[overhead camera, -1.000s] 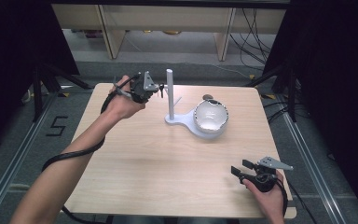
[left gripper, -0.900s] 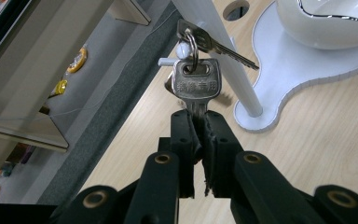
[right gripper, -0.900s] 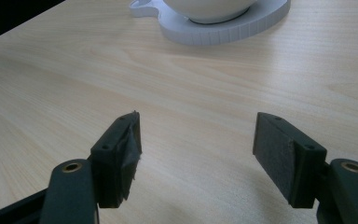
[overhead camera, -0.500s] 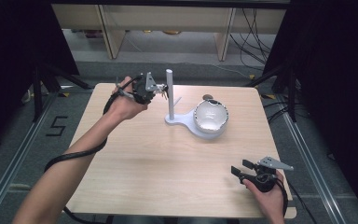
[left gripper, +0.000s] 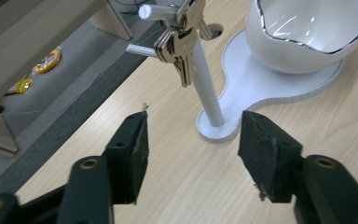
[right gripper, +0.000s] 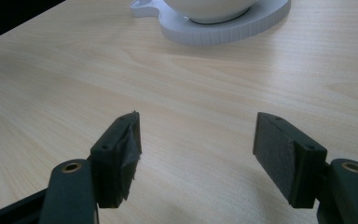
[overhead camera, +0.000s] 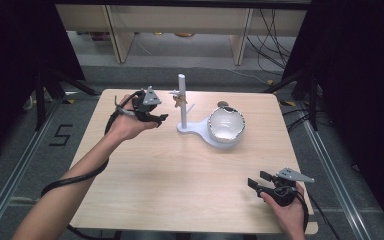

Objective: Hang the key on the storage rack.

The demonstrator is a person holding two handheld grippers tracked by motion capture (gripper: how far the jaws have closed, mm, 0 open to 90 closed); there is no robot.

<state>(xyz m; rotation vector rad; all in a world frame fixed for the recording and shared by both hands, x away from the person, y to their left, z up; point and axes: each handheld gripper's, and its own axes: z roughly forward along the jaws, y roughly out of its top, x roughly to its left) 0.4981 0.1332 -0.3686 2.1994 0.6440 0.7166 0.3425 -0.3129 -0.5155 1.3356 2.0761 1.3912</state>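
- Left gripper (overhead camera: 156, 114) up near the far-left part of the table (overhead camera: 180, 190), jaws spread wide with nothing between them.
- From the left gripper view, the jaws frame the foot of a white post (left gripper: 208, 88), which rises from a flat white base (left gripper: 261, 88).
- A bunch of silver keys (left gripper: 179, 44) hangs from one of the post's short side pegs, above and beyond the jaws, clear of both.
- White bowl (overhead camera: 226, 124) with a shiny wavy rim sits on the wide end of that same base, just beside the post.
- Right gripper (overhead camera: 261, 181) low at the near-right corner, held in the person's hand, jaws parted and empty over bare wood.
- In the right gripper view, the base's edge and the bowl's underside show far ahead, well apart from the jaws.
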